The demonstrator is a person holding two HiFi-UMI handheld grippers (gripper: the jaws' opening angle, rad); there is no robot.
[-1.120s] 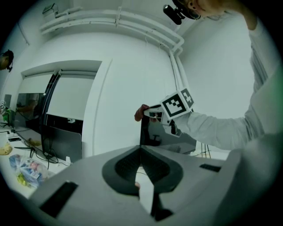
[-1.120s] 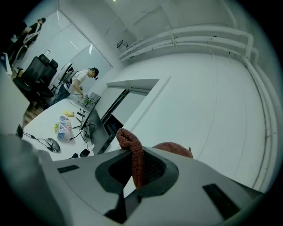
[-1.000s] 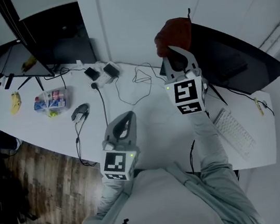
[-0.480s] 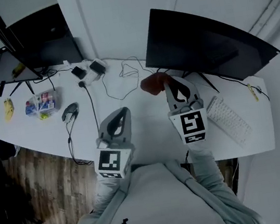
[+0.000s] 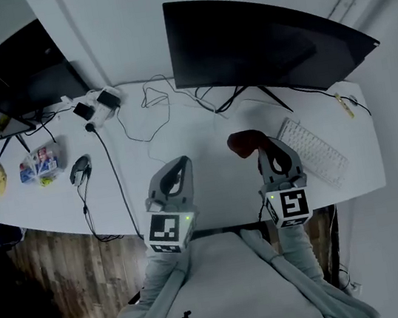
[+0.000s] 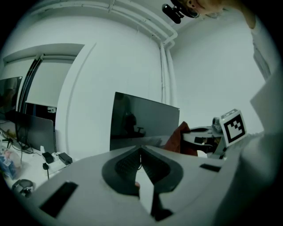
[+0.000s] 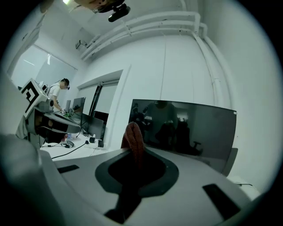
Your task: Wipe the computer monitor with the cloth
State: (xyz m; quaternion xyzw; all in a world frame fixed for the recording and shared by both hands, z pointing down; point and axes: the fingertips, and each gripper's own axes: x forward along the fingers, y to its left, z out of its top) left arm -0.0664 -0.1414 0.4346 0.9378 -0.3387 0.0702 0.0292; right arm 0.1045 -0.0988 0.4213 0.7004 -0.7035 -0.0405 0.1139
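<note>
The right tool (image 5: 264,151) is clamped on the red cloth (image 5: 245,142). In the right gripper view its jaws are closed with the fabric pinched between them, a rounded fold standing up past the tips. From the head view the cloth sits at the tool's 11 o'clock, over the white worktop (image 5: 195,136) and apart from the screen. Whether it touches the worktop cannot be told.

The computer monitor (image 5: 262,39) stands at 12 o'clock from the cloth, at the back of the worktop against the wall. It is dark and shows dim reflections in the right gripper view. A pale keyboard (image 5: 314,150) lies at the cloth's 3 o'clock, angled, just beside the right tool.

The left tool (image 5: 178,168) is at 9 o'clock from the right one, well apart from it and pointing the same way. Its jaws are pressed together on nothing — the left gripper view shows the two pads meeting along one line.

Farther out at 9 o'clock lies a mouse (image 5: 79,168) on its cord. A second screen (image 5: 34,87) stands at about 10 o'clock, with black adapters (image 5: 97,105) and loose cables (image 5: 151,113) between the two screens.
</note>
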